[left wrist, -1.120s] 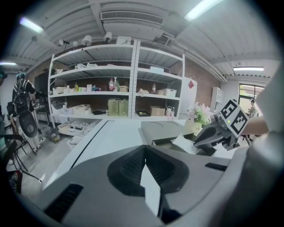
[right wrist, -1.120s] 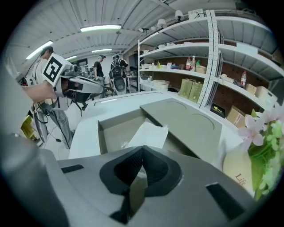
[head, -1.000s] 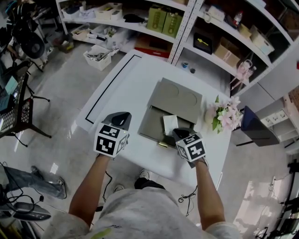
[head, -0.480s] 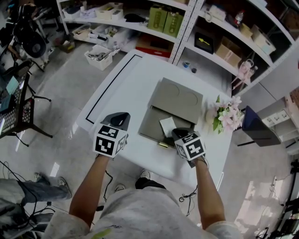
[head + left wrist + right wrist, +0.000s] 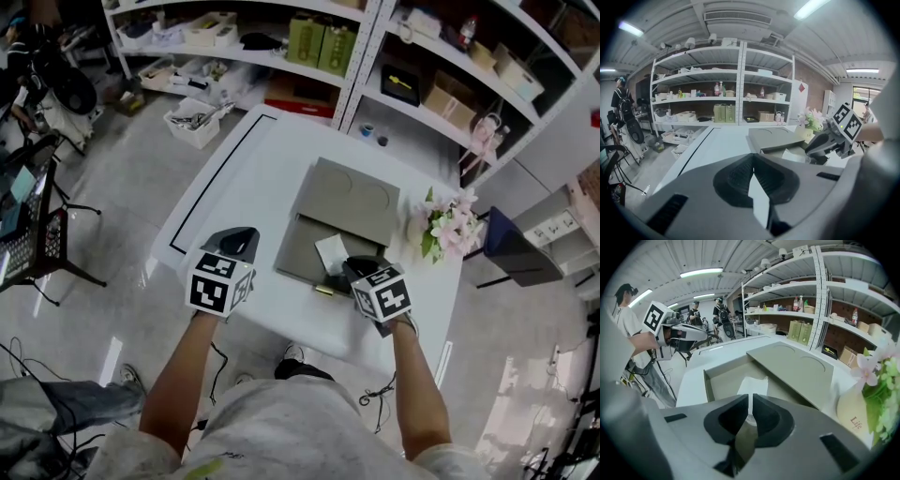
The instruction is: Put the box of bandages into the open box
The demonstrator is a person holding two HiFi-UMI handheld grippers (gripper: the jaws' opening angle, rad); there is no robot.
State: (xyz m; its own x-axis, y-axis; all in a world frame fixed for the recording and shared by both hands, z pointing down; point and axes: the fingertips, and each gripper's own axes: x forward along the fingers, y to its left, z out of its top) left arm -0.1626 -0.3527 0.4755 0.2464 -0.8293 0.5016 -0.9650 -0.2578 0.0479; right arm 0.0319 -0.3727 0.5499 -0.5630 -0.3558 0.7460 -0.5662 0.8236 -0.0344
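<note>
Bandage box (image 5: 331,252) was inside the open box (image 5: 298,246), its near end pinched by the right gripper (image 5: 750,401), jaws nearly touching. Couldn't tell whether it rested on the floor yet. Left gripper (image 5: 752,164) hung closed and empty over the table (image 5: 244,178). Judged light, thin cardboard, crushable: end grip OK, gentle squeeze, might pivot.
</note>
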